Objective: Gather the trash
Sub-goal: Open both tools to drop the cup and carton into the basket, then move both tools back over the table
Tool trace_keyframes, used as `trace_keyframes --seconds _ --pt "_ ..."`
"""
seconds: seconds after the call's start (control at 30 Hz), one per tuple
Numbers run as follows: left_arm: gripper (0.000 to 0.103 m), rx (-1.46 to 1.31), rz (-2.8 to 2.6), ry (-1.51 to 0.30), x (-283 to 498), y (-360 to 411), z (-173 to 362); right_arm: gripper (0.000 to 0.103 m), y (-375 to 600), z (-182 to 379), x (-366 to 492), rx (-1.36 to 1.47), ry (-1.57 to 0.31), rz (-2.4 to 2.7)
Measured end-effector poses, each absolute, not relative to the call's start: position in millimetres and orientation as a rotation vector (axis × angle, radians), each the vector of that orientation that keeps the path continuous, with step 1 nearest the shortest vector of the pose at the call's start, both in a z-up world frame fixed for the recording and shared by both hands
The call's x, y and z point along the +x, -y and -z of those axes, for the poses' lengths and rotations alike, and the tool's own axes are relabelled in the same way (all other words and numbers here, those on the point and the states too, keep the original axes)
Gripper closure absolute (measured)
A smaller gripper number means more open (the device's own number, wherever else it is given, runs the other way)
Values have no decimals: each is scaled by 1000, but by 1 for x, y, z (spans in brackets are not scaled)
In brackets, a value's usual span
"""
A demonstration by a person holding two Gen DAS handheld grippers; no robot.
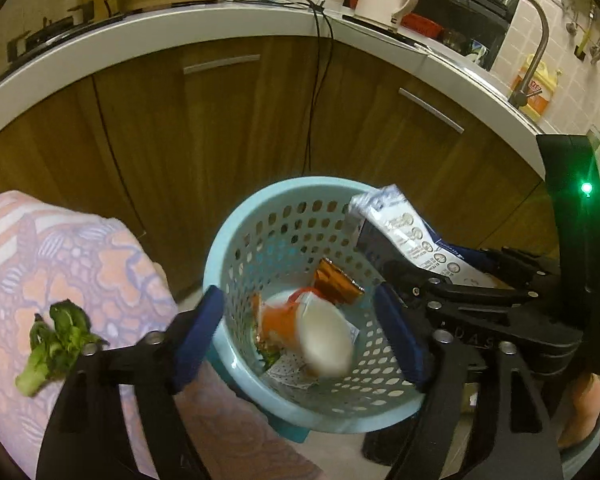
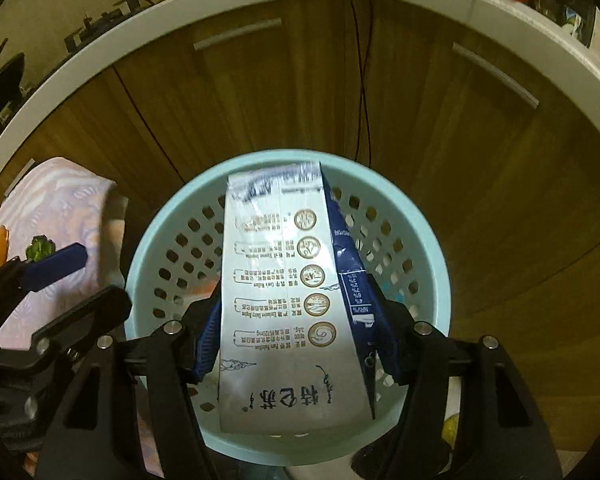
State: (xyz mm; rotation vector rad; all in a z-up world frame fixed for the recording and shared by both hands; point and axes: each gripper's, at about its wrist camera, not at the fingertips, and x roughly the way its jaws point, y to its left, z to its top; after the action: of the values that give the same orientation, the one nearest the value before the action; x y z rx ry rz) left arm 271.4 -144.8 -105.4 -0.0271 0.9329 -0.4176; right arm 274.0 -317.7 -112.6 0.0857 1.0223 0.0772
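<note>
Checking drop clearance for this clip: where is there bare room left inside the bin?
The bin is bare along its far and right perforated wall. The floor middle is crowded by a cup and wrappers. The milk carton between the right tongs spans the mouth.

the milk carton (image 2: 288,300) hides most of the basket's (image 2: 420,216) contents.

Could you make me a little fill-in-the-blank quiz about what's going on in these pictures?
1. The bin with holes is light ____.
2. The milk carton sits between the ____ gripper's jaws.
3. A leafy ____ scrap lies on the patterned cloth.

Missing words: blue; right; green
</note>
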Motion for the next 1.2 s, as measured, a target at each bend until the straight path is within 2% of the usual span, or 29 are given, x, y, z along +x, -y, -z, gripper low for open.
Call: trace_keyframes --seconds 0.4,0.77,1.1,1.2 --pt "26 -75 393 -839 245 92 71 38 287 80 264 89 -949 -131" --pt "26 -181 243 -721 208 -8 28 38 209 36 237 5 -828 -240" --pt "24 -244 -87 -671 173 -144 23 39 117 51 213 16 -812 -411" --pt "24 -259 -154 -680 171 -175 27 46 88 64 206 12 -814 -456"
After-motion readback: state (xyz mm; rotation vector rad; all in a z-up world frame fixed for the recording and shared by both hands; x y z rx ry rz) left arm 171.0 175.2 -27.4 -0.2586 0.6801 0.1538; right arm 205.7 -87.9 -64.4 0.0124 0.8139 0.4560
